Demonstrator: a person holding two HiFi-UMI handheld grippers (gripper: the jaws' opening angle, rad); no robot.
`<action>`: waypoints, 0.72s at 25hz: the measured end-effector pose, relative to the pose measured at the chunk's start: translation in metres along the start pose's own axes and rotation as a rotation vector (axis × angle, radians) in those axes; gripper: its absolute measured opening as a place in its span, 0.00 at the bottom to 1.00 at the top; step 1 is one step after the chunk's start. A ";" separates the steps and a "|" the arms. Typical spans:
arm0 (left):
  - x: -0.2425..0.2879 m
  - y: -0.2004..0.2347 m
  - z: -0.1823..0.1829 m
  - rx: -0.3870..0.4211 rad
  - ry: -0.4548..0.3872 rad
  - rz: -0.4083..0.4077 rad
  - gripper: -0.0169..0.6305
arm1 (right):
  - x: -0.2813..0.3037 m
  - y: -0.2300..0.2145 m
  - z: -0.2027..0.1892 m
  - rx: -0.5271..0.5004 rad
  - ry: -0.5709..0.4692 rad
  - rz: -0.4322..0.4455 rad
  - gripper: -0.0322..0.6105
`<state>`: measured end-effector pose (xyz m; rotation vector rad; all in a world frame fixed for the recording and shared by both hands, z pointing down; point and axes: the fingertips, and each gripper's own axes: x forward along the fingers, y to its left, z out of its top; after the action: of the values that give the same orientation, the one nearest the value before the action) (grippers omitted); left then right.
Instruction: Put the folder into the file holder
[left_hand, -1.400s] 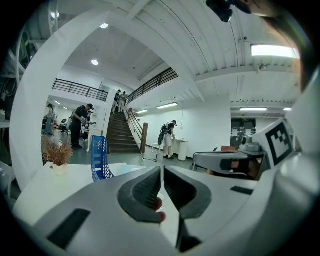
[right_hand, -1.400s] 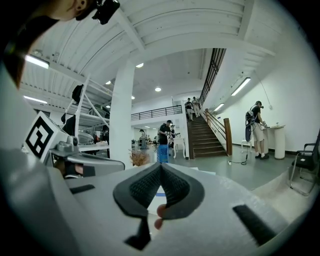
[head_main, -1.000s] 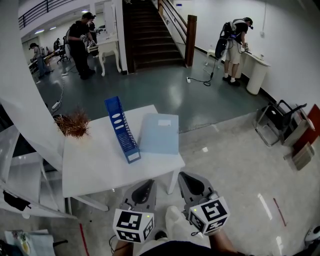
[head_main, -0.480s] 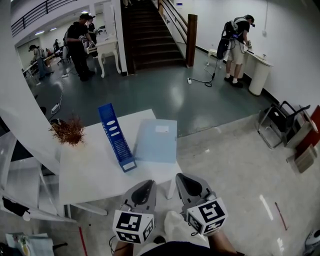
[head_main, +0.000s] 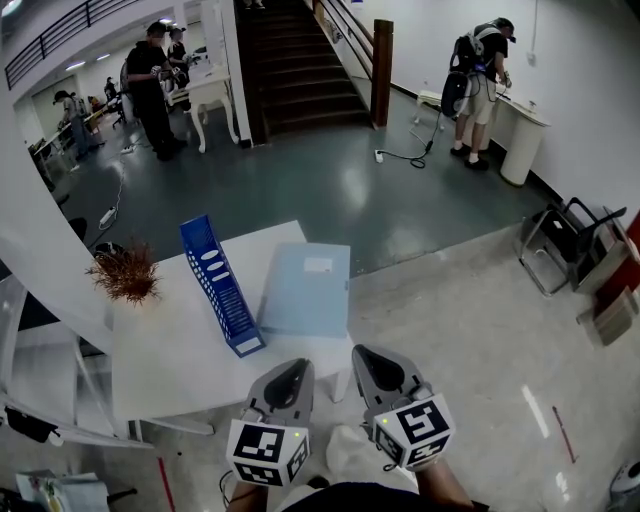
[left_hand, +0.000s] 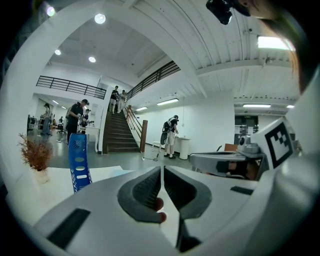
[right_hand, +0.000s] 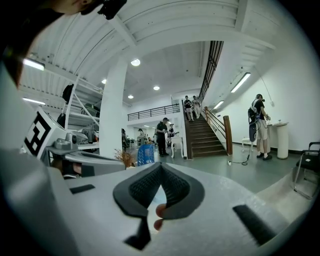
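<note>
Find the light-blue folder (head_main: 305, 290) lying flat on the white tabletop (head_main: 170, 350), along its right-hand side, white label toward the far edge. Not in the file holder.

Find the blue file holder (head_main: 220, 285) standing on the same tabletop, to the left of the folder, its slotted side facing left. Near end just beside the folder's near left corner; cannot tell whether touching. Nothing visible inside.

Note 1 dried reddish plant (head_main: 125, 272) at the far left of the tabletop, well apart from the holder.

Left hand-held gripper (head_main: 292, 368): low in the head view, short of the tabletop's near edge, pointing toward it. Jaws brought together in the left gripper view (left_hand: 162, 172), with nothing between them. Clear of folder and holder.

Right hand-held gripper (head_main: 366, 356): beside the left one, off the tabletop's near right corner, over the pale floor (head_main: 470, 330). Jaws fully closed in the right gripper view (right_hand: 160, 172), with nothing gripped.

See the holder (left_hand: 79, 160) and plant (left_hand: 35, 155) ahead and left of the left jaws.

Background: staircase (head_main: 300, 70) and several people standing at other tables.
</note>
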<state>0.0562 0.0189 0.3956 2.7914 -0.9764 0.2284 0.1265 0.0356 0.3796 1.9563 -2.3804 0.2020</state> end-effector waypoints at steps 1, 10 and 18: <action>0.005 0.001 0.000 -0.001 0.003 0.000 0.06 | 0.003 -0.004 0.000 0.003 0.001 0.000 0.05; 0.045 0.015 -0.002 -0.006 0.019 0.014 0.06 | 0.035 -0.036 -0.005 -0.006 0.011 0.002 0.05; 0.072 0.024 0.000 -0.011 0.025 0.020 0.06 | 0.060 -0.058 -0.007 -0.016 0.017 0.006 0.05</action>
<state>0.0969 -0.0428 0.4123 2.7631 -0.9971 0.2592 0.1710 -0.0323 0.3980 1.9324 -2.3702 0.1984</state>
